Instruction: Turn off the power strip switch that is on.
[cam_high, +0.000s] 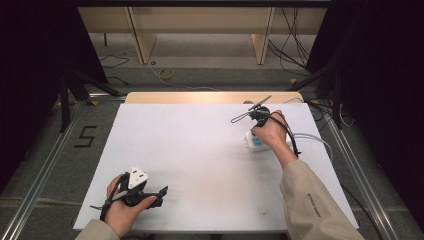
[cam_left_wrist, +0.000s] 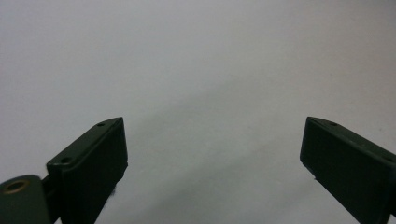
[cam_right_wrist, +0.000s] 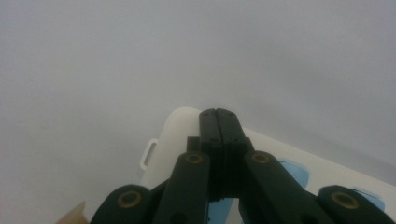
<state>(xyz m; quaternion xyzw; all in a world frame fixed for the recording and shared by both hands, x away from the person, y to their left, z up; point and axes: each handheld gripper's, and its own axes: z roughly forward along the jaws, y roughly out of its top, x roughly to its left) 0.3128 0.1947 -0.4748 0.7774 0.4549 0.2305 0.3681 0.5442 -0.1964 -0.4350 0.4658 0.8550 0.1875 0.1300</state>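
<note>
A white power strip (cam_high: 254, 142) with blue switches lies at the right of the white table (cam_high: 200, 145), and its white cable (cam_high: 316, 137) runs off to the right. My right gripper (cam_high: 258, 120) is held just above it by a hand. In the right gripper view its jaws (cam_right_wrist: 218, 113) are pressed together with nothing between them, over the rounded end of the power strip (cam_right_wrist: 175, 135). My left gripper (cam_high: 159, 193) rests near the front left of the table. Its jaws (cam_left_wrist: 212, 128) stand wide apart over bare white surface.
A wooden strip (cam_high: 210, 97) borders the table's far edge. Metal rails (cam_high: 45, 165) run along both sides on the grey floor, which bears a black figure 5 (cam_high: 86, 136). Black curtains, stand legs and loose cables surround the table. Pale wooden furniture legs (cam_high: 142, 42) stand farther back.
</note>
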